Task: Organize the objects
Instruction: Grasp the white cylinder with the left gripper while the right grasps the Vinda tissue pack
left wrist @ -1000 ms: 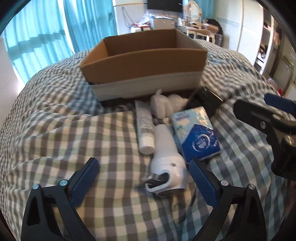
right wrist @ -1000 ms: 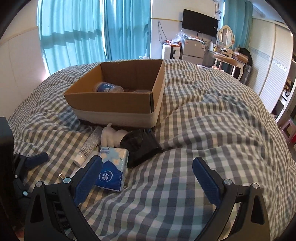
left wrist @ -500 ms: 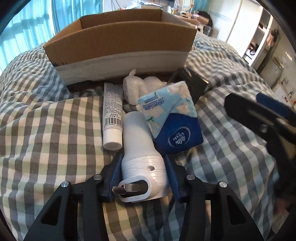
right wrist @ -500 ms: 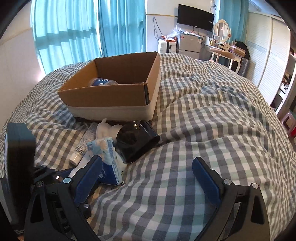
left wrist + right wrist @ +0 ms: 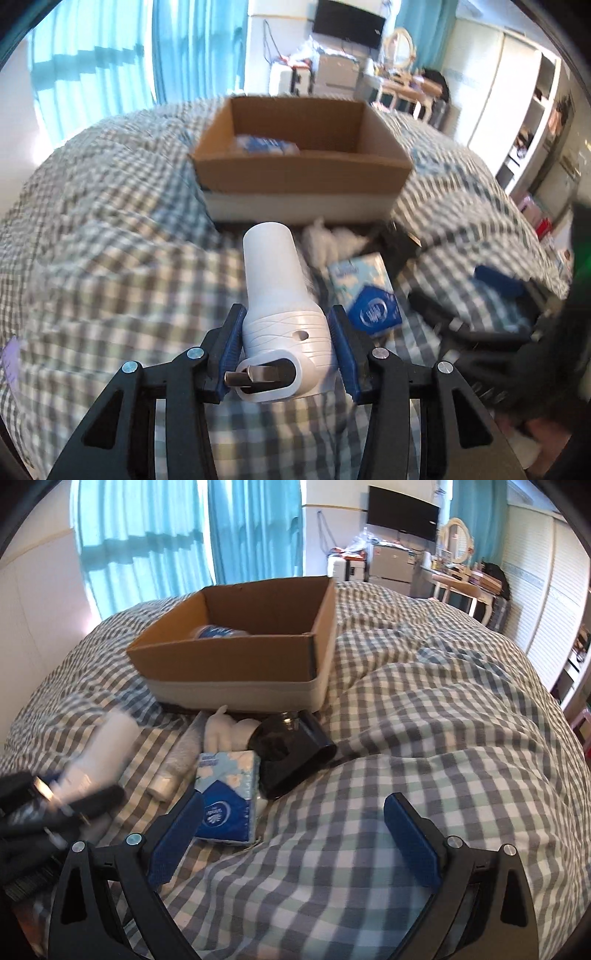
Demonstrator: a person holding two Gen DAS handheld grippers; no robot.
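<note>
My left gripper (image 5: 286,347) is shut on a white plug-in device (image 5: 277,295) with metal prongs and holds it lifted above the checked bedspread, pointing at the cardboard box (image 5: 301,173). It shows blurred in the right wrist view (image 5: 99,753). The box (image 5: 236,664) holds a blue-labelled item (image 5: 214,631). In front of the box lie a blue tissue pack (image 5: 227,794), a white tube (image 5: 177,760), a white soft toy (image 5: 225,731) and a black object (image 5: 291,746). My right gripper (image 5: 291,838) is open and empty, low over the bedspread right of the tissue pack.
The checked bedspread (image 5: 424,738) bulges into folds to the right of the objects. Blue curtains (image 5: 177,539) hang behind the bed. A dresser with a mirror (image 5: 458,554) and white wardrobes (image 5: 546,590) stand at the far right.
My left gripper has lifted the white device off the bed and raised it toward the box. The right gripper has stayed open and shifted slightly.
</note>
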